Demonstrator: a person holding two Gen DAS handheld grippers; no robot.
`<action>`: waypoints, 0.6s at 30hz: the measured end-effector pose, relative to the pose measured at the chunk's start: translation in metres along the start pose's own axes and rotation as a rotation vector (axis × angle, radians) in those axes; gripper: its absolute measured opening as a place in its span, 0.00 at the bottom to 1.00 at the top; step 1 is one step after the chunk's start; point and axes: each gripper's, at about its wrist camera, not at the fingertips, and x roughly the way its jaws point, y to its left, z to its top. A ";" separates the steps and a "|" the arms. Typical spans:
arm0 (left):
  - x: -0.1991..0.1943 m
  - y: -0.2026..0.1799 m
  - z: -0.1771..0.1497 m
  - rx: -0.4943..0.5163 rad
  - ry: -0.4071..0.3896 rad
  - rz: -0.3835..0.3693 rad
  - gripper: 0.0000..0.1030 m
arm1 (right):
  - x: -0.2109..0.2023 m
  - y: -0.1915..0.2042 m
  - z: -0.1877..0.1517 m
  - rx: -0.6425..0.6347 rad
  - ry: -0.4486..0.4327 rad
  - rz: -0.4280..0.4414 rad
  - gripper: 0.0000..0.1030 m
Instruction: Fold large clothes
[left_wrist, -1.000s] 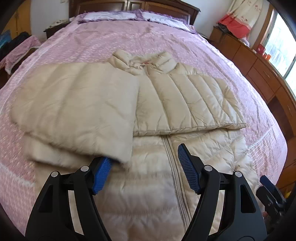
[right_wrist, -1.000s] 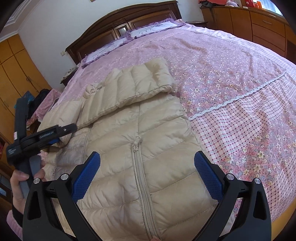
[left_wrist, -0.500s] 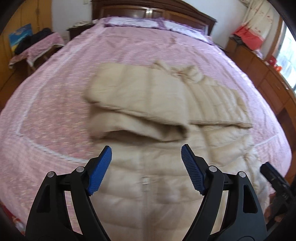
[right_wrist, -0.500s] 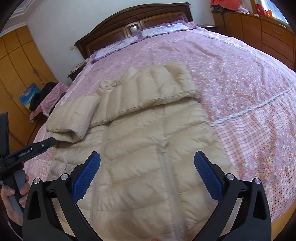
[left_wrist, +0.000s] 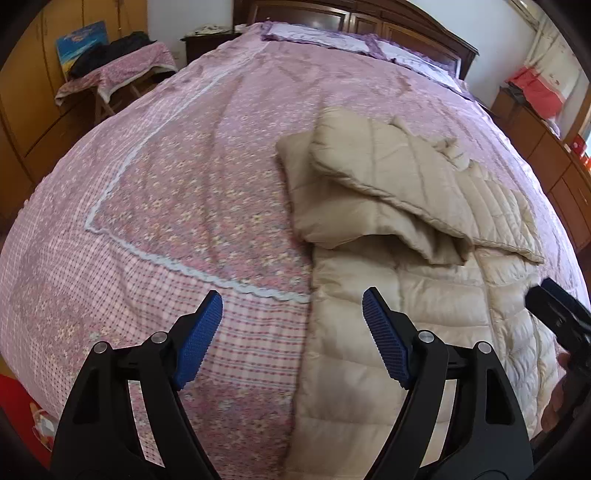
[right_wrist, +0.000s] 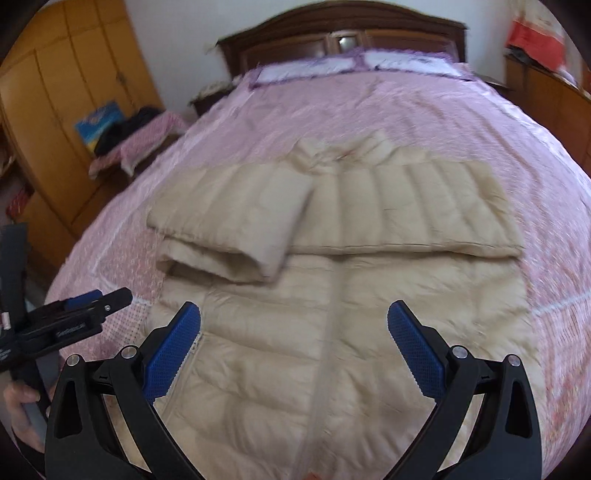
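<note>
On my far left the bedspread (left_wrist: 177, 192) lies bare and pink, with a scalloped white trim (left_wrist: 122, 177) running across it; that side gives me open room out to the bed's edge. My left gripper (left_wrist: 291, 332) hangs over the checked band, its blue pads set wide with nothing between them, the jaws having just been opening. Its right pad sits above the jacket's left edge.

The beige puffer jacket (right_wrist: 332, 332) lies flat in the middle of the bed, zip (right_wrist: 328, 350) running toward me. Both sleeves are folded across the chest: the left sleeve (right_wrist: 229, 221) stacked in a thick bundle, its cuff end gaping toward me, the right sleeve (right_wrist: 417, 206) lying flat.

My right gripper (right_wrist: 293, 350) hovers above the lower body panel, fingers spread wide and empty. Past the jacket's right edge, more bare bedspread. The right-wrist view is somewhat blurred.
</note>
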 end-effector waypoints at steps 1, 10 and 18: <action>0.000 0.003 -0.001 -0.004 0.000 0.004 0.76 | 0.004 0.005 0.004 -0.007 0.006 0.003 0.94; 0.003 0.034 -0.008 -0.039 0.010 0.026 0.77 | 0.050 0.082 0.044 -0.171 0.033 0.028 0.94; 0.007 0.057 -0.013 -0.098 0.022 0.023 0.77 | 0.106 0.134 0.059 -0.267 0.072 -0.016 0.94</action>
